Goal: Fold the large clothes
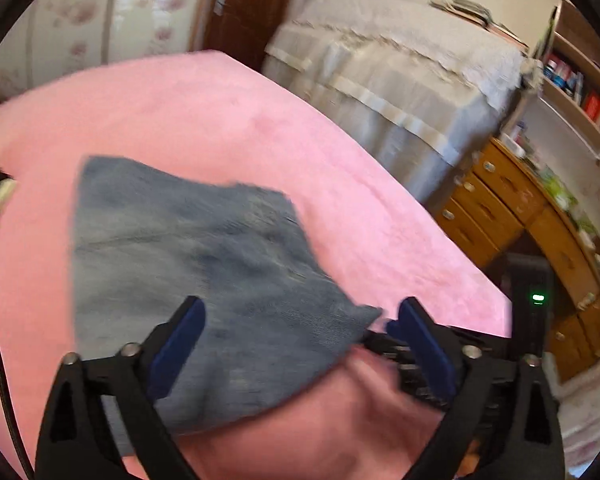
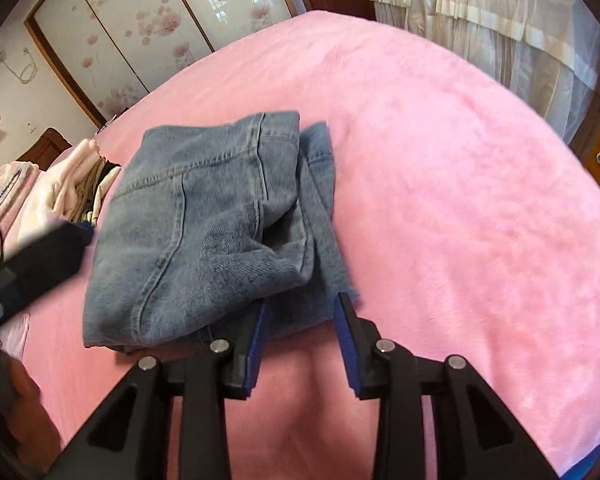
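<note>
A pair of blue jeans [image 2: 204,232] lies folded into a thick bundle on the pink bedspread [image 2: 440,184]. My right gripper [image 2: 304,304] is open, its blue pads on either side of the bundle's near right edge, with denim between them. In the left wrist view the jeans [image 1: 196,264] look blurred and lie under my left gripper [image 1: 300,312], which is open wide and holds nothing. The right gripper's black body [image 1: 420,344] shows at the jeans' right corner. The left gripper's body [image 2: 32,264] shows blurred at the bundle's left side.
A pile of folded pale clothes [image 2: 72,184] lies at the bed's left side. A cloth-covered piece of furniture [image 1: 400,80] stands beyond the bed. A wooden desk with drawers [image 1: 512,208] and a bookshelf [image 1: 580,88] stand to the right. Floral wardrobe doors [image 2: 140,32] stand behind.
</note>
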